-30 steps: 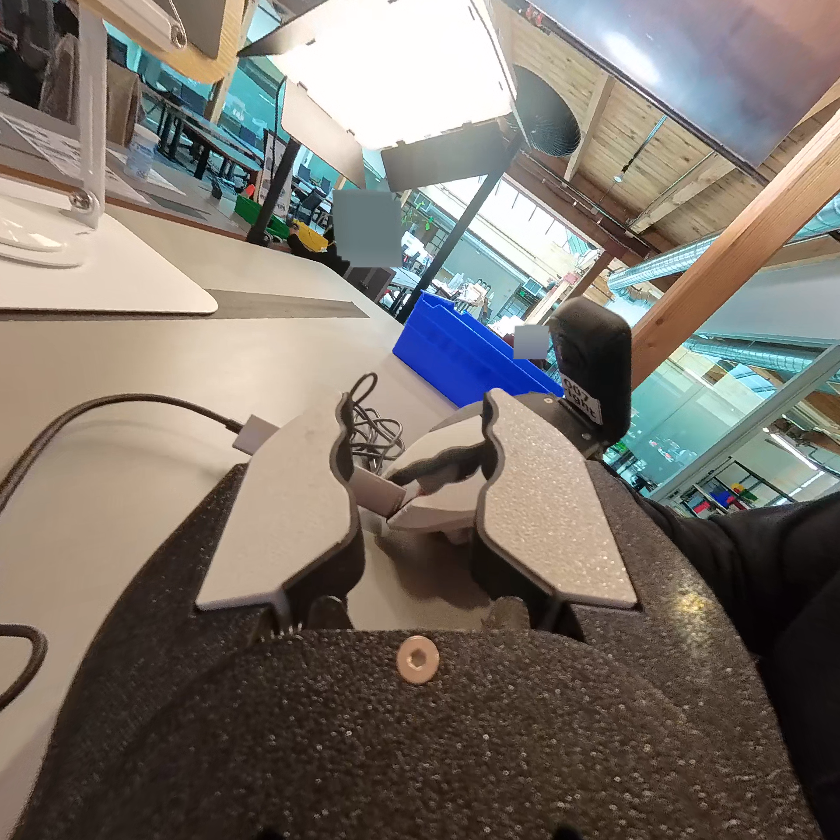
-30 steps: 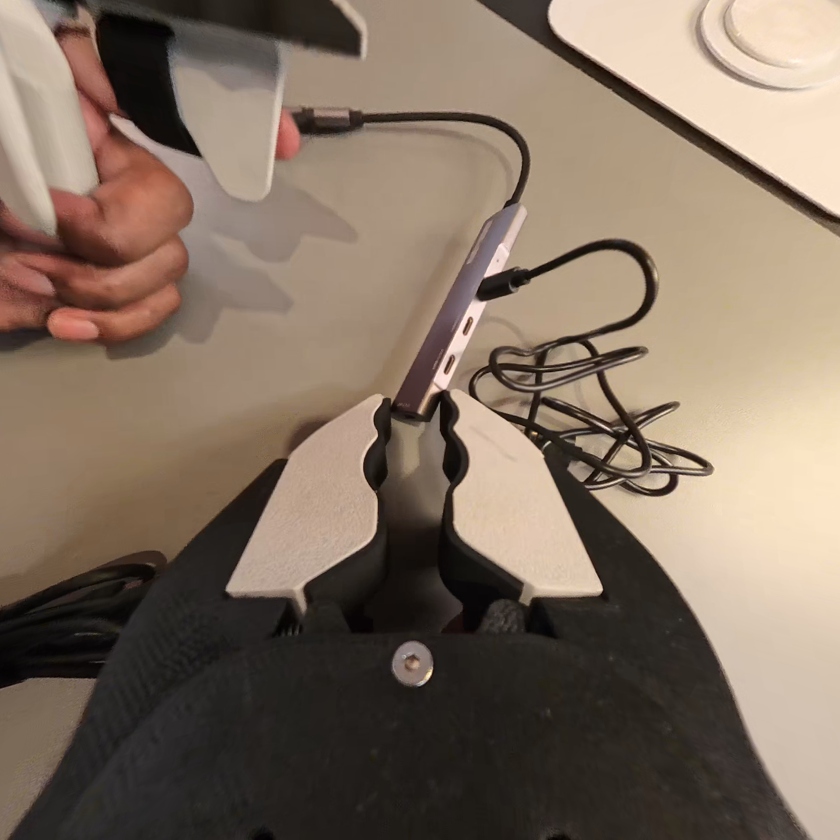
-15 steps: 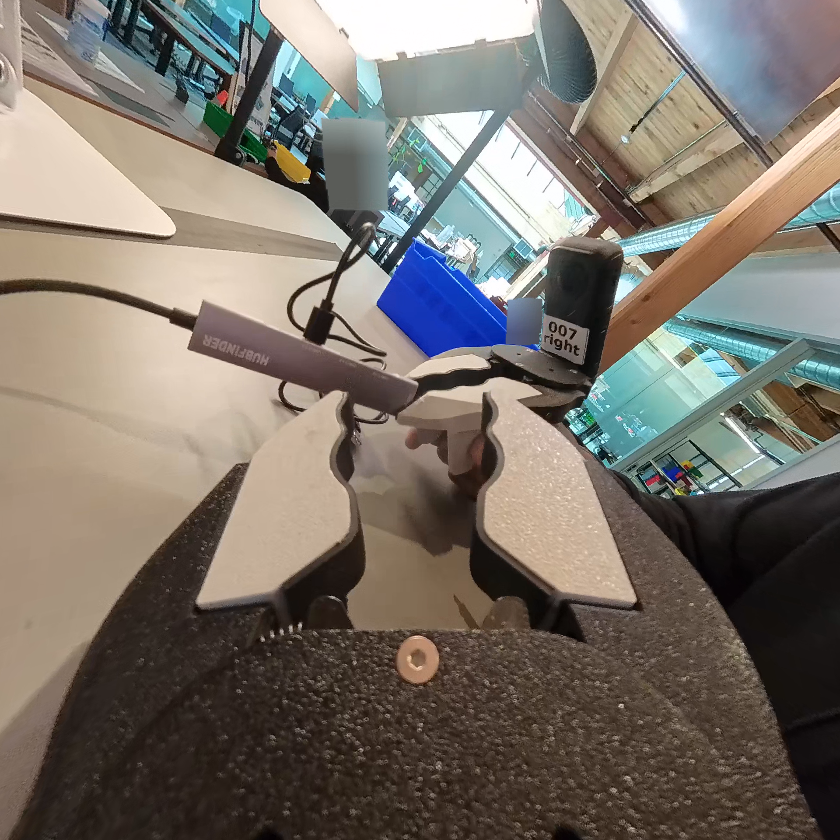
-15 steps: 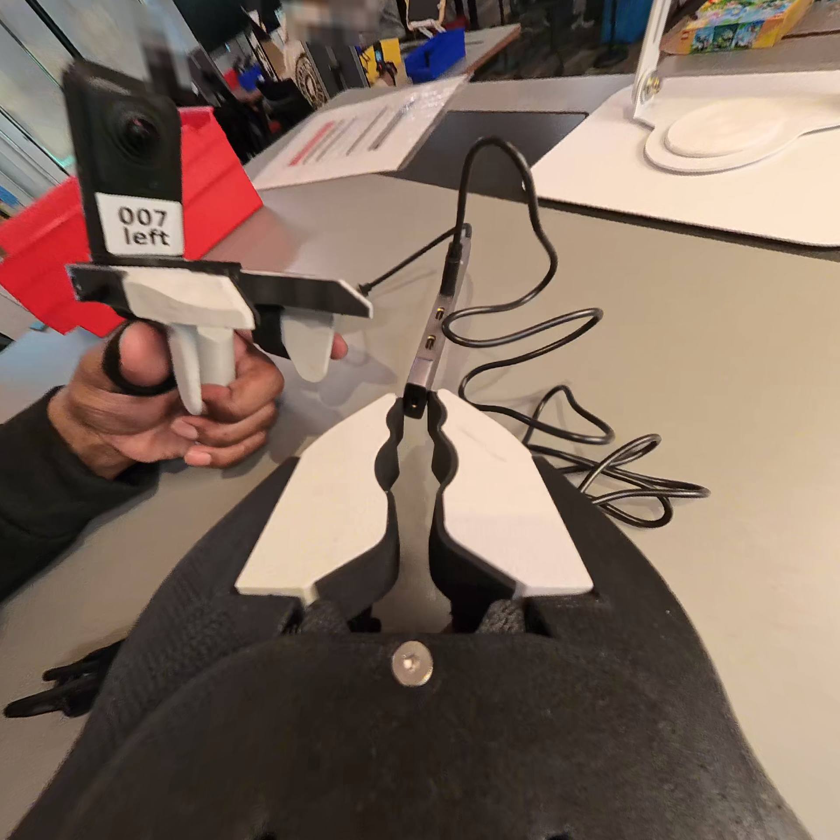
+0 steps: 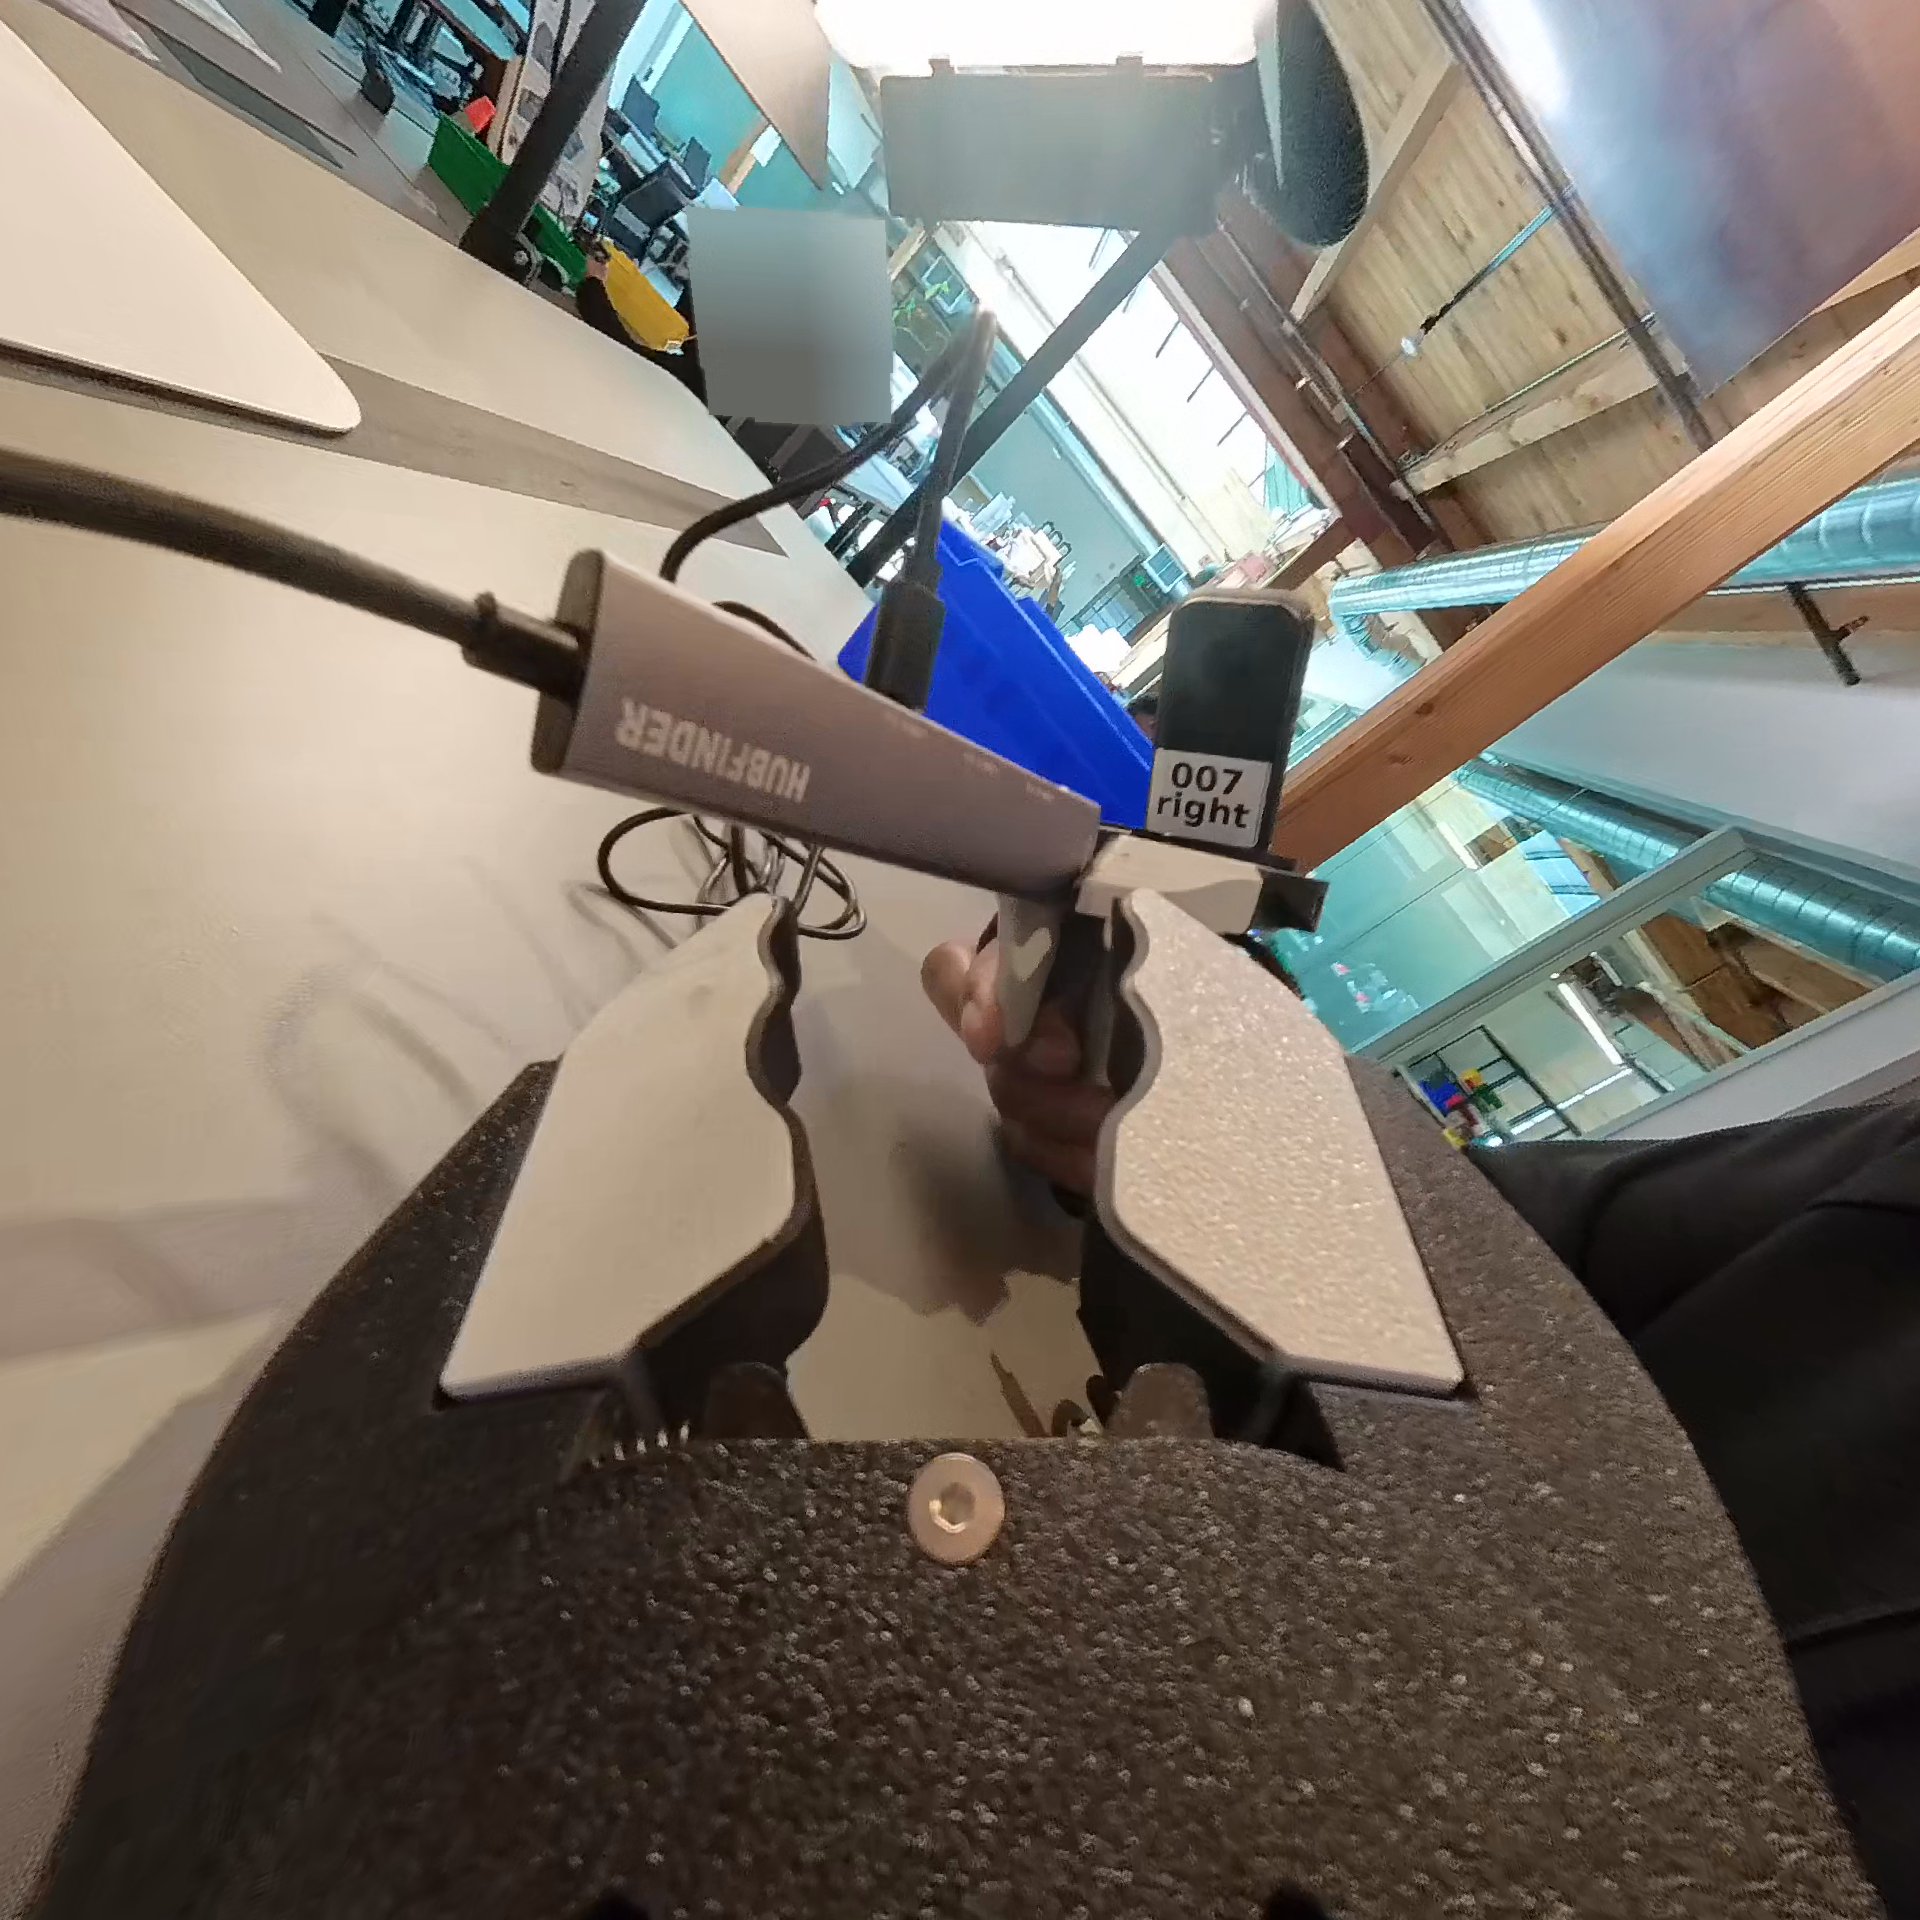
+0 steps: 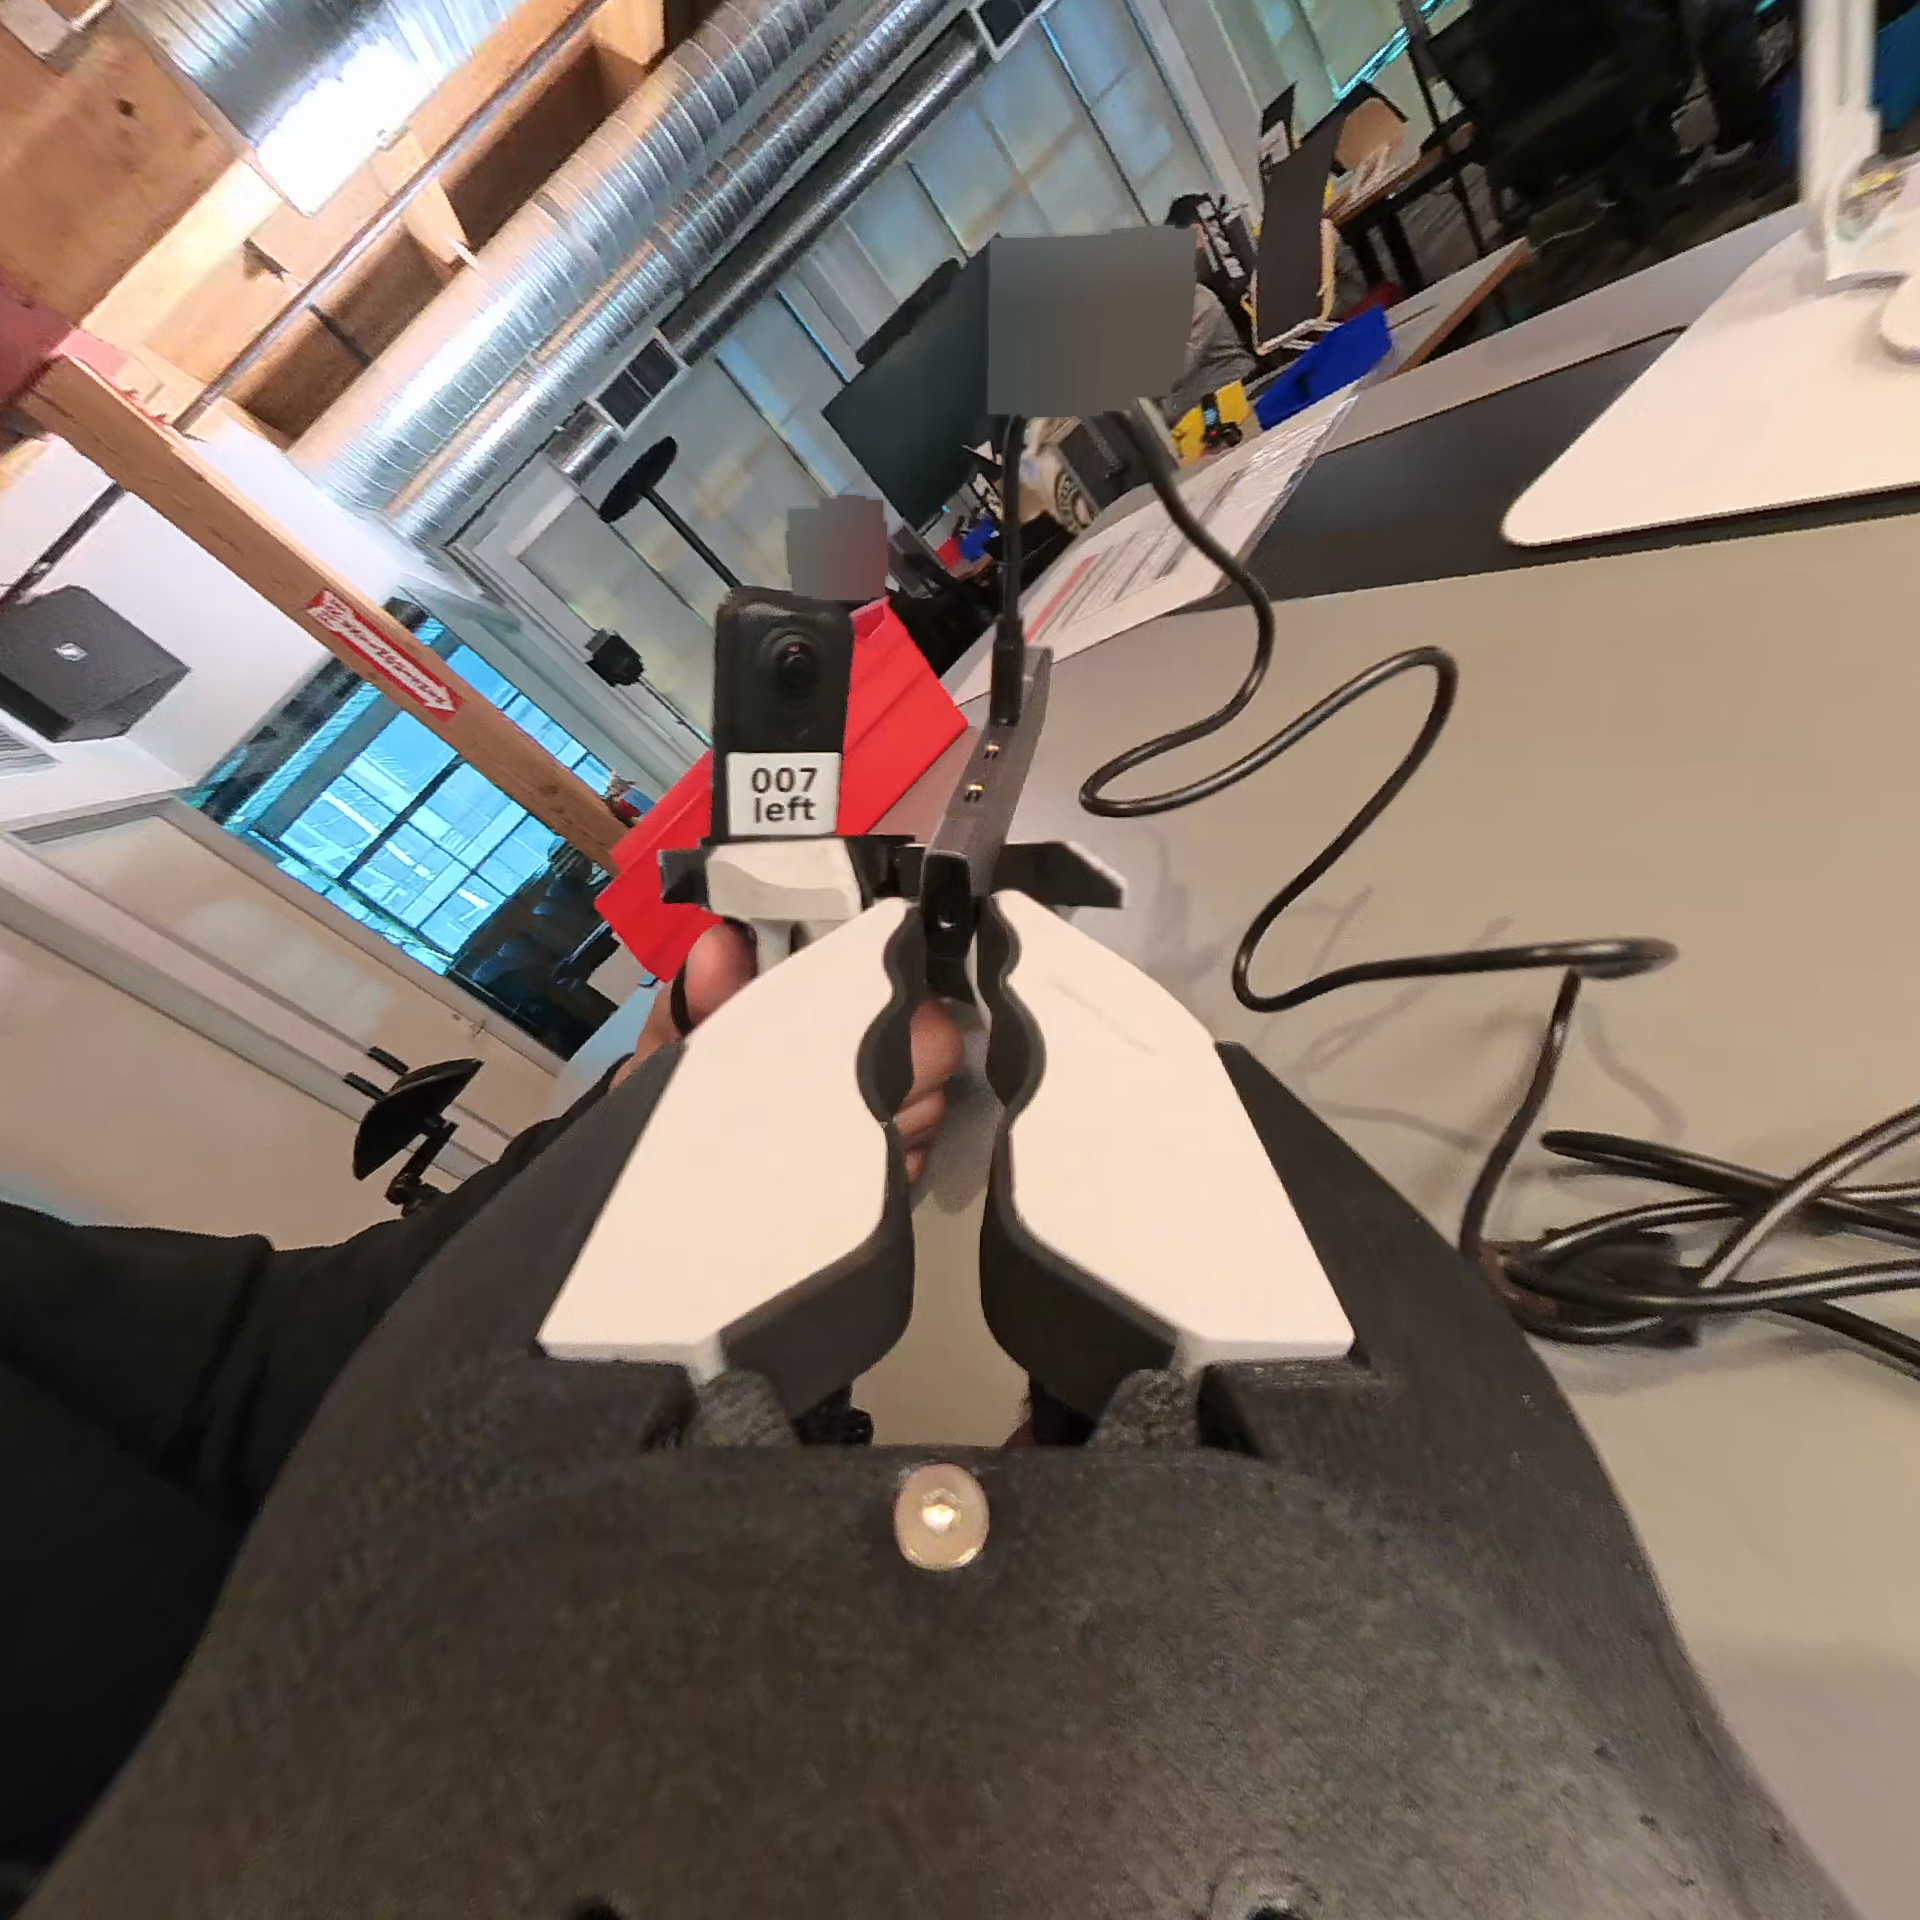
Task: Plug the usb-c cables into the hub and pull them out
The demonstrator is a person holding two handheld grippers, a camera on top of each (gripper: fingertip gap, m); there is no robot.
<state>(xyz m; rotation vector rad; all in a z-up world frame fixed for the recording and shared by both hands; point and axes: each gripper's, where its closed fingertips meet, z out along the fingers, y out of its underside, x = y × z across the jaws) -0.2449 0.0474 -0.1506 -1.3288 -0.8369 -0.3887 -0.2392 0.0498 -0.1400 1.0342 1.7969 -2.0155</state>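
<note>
A grey usb-c hub [image 5: 810, 779] is held in the air above the grey table [image 5: 260, 987]. My right gripper [image 6: 951, 925] is shut on the hub's near end [image 6: 992, 790]. It also shows in the left wrist view [image 5: 1174, 894]. A black usb-c cable [image 5: 909, 634] is plugged into the hub's upper side, and its plug shows in the right wrist view [image 6: 1006, 665]. The hub's own black lead [image 5: 260, 561] runs off to the left. My left gripper [image 5: 948, 935] is open and empty just below the hub, facing the right one. It also shows in the right wrist view [image 6: 790, 883].
The plugged cable loops down to a tangle of black cable [image 6: 1714, 1226] on the table. A white pad [image 6: 1714, 436] lies at the far side. A blue bin [image 5: 997, 686] stands behind the hub. A red bin [image 6: 790, 810] stands behind the left gripper. The grippers are tip to tip, or close to it.
My right gripper has lifted the hub off the table and levelled it, with the plugged cable trailing. My left gripper stays open and now sits closer under the hub.
</note>
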